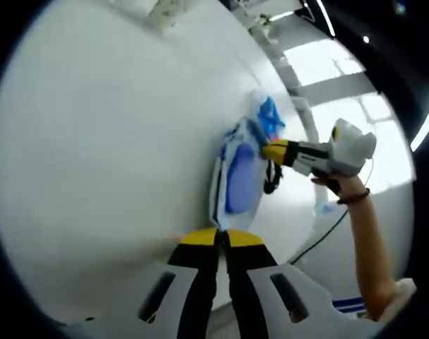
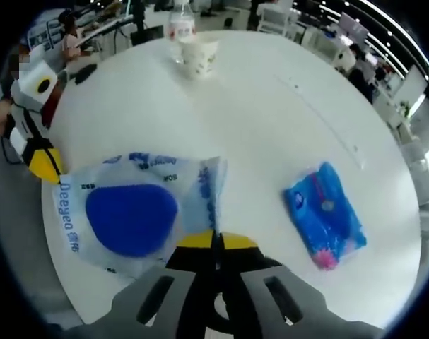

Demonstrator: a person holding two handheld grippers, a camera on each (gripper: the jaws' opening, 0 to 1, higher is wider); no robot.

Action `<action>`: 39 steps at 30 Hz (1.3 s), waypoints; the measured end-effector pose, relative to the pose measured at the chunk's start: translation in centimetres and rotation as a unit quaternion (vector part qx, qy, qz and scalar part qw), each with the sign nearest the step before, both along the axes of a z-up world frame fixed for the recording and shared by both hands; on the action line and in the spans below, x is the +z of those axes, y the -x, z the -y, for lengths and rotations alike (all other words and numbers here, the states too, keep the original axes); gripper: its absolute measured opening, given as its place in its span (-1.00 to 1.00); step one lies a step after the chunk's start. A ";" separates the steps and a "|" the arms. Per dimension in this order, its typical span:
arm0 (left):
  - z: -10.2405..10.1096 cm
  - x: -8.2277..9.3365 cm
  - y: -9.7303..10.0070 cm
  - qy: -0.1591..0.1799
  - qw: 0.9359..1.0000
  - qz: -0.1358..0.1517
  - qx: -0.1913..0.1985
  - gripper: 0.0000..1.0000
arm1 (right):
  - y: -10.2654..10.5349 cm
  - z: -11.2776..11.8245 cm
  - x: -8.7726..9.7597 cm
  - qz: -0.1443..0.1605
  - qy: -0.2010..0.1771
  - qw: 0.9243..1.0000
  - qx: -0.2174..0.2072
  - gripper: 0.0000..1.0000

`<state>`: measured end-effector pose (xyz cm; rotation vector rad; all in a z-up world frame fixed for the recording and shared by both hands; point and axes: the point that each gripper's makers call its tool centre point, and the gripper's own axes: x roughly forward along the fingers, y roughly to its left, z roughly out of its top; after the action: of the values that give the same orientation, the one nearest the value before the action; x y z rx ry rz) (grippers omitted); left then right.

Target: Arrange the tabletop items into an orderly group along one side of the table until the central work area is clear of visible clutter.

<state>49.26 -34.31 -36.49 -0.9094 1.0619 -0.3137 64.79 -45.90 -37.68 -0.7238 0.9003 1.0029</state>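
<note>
right tool clamped on wipes pack edge, left tool closed at its opposite edge, grip unclear, pack near tabletop edge, centre open

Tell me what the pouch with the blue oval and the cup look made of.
The pouch looks like thin glossy plastic film: translucent and crinkled at its edge. The cup looks like matte paper, white with a printed pattern, though it is too distant to be sure.

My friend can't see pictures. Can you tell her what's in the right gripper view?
A closed tool grips the edge of a clear plastic packet with a big blue oval on it, lying on a round white table. A small blue packet lies to the right, and a paper cup and a bottle stand at the far side.
</note>
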 end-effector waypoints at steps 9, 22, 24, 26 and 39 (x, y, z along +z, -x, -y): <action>-2.9 1.7 -0.4 0.006 1.000 0.001 0.005 -1.00 | 1.7 -0.3 1.4 -0.066 -0.036 0.994 -0.081 -0.98; -7.1 2.8 -1.9 -0.009 1.000 0.002 -0.007 -1.00 | 4.4 -1.3 3.4 -0.111 -0.064 0.983 -0.130 -0.98; -7.6 2.8 -2.1 -0.020 1.000 0.007 -0.014 -1.00 | 4.7 -1.5 3.6 -0.114 -0.070 0.982 -0.135 -0.98; -7.9 2.8 -2.1 -0.027 0.999 0.010 -0.028 -1.00 | 5.1 -1.8 3.8 -0.118 -0.073 0.980 -0.143 -0.98; -10.2 2.7 -4.0 -0.048 0.998 0.005 -0.045 -1.00 | 8.6 -2.5 3.0 -0.155 -0.096 0.965 -0.186 -0.98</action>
<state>53.25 -24.11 -33.83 -0.7741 1.1004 -0.3387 56.19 -43.38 -34.71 -0.2197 1.1420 0.8607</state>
